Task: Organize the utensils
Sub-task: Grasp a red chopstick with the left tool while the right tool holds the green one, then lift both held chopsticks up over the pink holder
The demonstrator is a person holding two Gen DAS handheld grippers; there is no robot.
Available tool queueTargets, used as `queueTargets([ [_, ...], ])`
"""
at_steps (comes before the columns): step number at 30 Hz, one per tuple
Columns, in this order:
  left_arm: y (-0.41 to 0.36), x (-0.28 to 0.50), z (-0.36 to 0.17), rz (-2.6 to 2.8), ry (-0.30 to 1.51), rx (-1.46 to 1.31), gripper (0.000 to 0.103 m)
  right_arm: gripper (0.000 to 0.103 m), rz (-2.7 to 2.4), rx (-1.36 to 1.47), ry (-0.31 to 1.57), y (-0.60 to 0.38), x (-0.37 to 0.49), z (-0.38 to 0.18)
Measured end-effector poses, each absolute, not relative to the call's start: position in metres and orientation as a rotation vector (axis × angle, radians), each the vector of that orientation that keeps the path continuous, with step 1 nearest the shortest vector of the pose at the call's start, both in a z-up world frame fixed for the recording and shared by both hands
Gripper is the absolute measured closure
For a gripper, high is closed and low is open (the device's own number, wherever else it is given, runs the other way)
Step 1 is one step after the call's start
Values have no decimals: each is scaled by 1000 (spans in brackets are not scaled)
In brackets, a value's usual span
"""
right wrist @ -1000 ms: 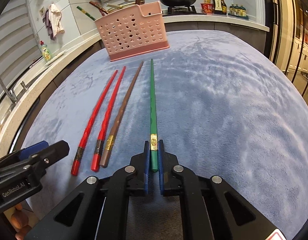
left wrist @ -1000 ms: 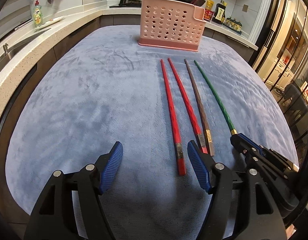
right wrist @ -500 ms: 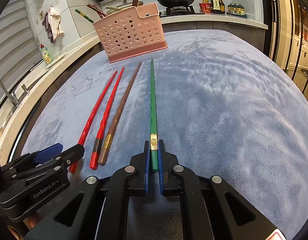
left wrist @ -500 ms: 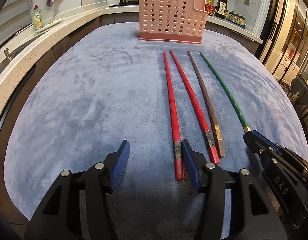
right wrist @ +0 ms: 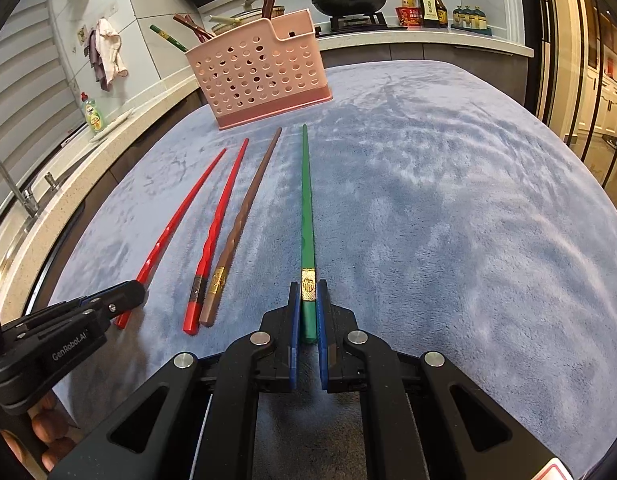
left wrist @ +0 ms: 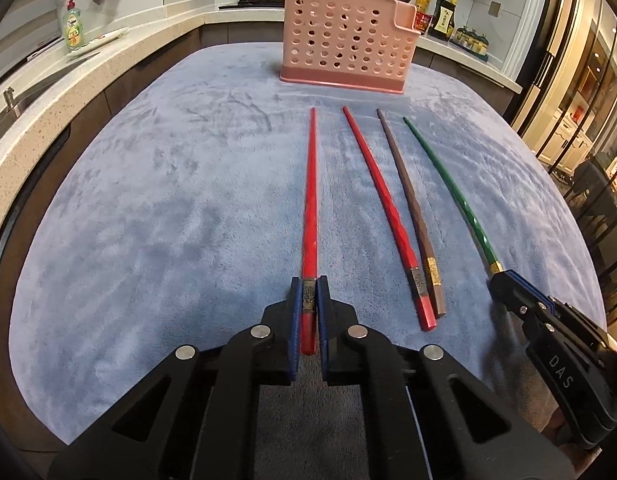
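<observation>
Left gripper point(left wrist: 308, 292) clamped with jaws shut on the thick end of the outermost red chopstick point(left wrist: 310, 200), just behind its metal band. Right gripper point(right wrist: 308, 300) likewise closed tight on the butt of the green chopstick point(right wrist: 307, 208), gold band showing just ahead of the pads. Both sticks lay flat on the blue plush cloth point(right wrist: 448, 208) covering the bench, tips aimed at the far edge. Between them, loose on the cloth: a second red chopstick point(left wrist: 382, 208) and a brown chopstick point(left wrist: 410, 208), thick ends touching near the front edge, tips fanned apart. Pink perforated utensil basket point(left wrist: 346, 50) stood upright toward the far edge, well apart from the tips, with several chopsticks already poking out above its rim.
</observation>
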State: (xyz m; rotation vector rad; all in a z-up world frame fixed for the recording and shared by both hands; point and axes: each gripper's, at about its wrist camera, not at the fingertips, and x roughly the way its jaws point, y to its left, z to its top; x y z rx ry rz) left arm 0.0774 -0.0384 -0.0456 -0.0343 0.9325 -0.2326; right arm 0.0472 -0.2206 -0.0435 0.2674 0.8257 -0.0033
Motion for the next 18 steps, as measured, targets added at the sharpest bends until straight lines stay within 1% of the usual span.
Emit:
queueTargets([
  [9, -23, 73, -12, -246, 868, -92, 96, 96, -16, 301, 733, -238, 34, -6],
  [18, -1, 78, 44, -250, 750, -171, 96, 96, -21, 322, 573, -259, 31, 61],
])
